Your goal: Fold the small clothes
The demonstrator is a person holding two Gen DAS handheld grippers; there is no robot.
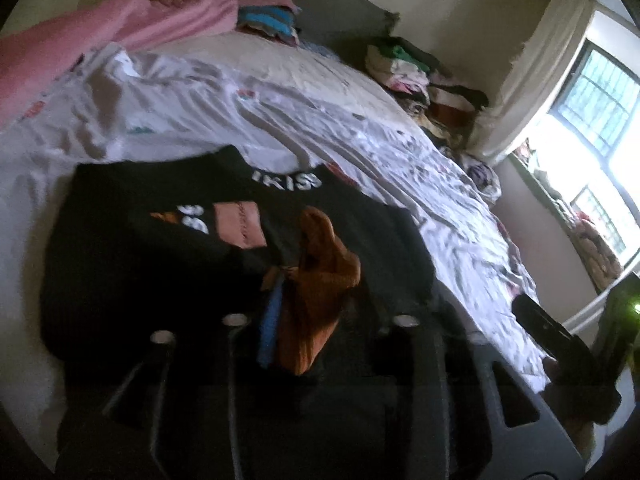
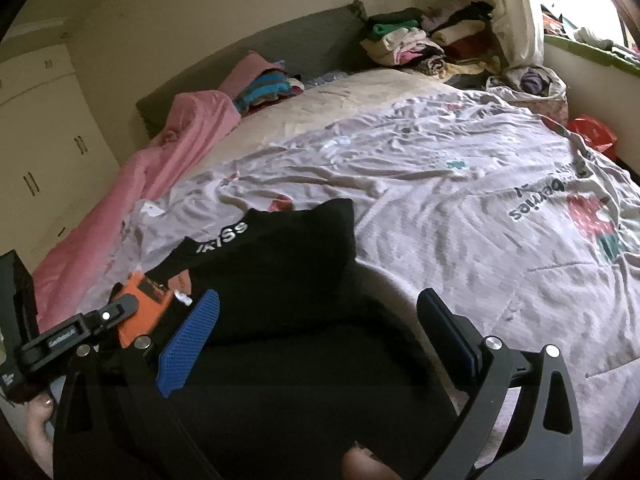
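Note:
A black garment (image 1: pixel 168 264) printed with white letters lies spread on the wrinkled pale sheet (image 1: pixel 320 120) of a bed. In the left wrist view a bunched rust-orange cloth (image 1: pixel 320 276) rests on it, between the fingers of my left gripper (image 1: pixel 328 296). The blue pad (image 1: pixel 270 320) stands beside the cloth and the jaws stand apart. The picture is dark and blurred there. In the right wrist view my right gripper (image 2: pixel 320 300) is wide open over the near part of the black garment (image 2: pixel 288 264), gripping nothing. The left gripper's orange and black body (image 2: pixel 136 312) shows at the left.
A pink blanket (image 2: pixel 120 200) runs along the bed's left side. Folded clothes (image 2: pixel 264 88) sit by the grey headboard, and a loose pile (image 2: pixel 420 40) fills the far right corner. A window (image 1: pixel 600 92), a cupboard (image 2: pixel 36 140) and a red bag (image 2: pixel 592 136) border the bed.

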